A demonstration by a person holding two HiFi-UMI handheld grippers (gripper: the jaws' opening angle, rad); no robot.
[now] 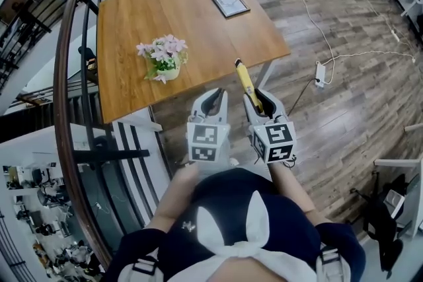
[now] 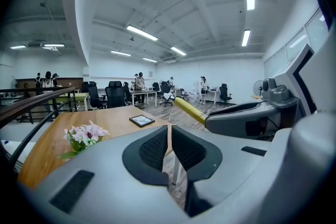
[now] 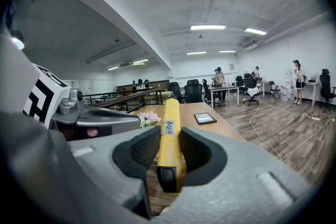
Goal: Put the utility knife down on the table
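Pads (image 3: 143, 150) of right tongs (image 3: 169, 152), ribbed black, clamp slim yellow utility knife (image 3: 169, 126).

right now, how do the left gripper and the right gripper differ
The right gripper is clamped on the yellow utility knife, which sticks out ahead of it; the left gripper holds nothing. The right gripper's jaws are spread by the knife's body, while the left gripper's jaws sit almost together. Both are grey, carry a marker cube and point side by side toward the wooden table.
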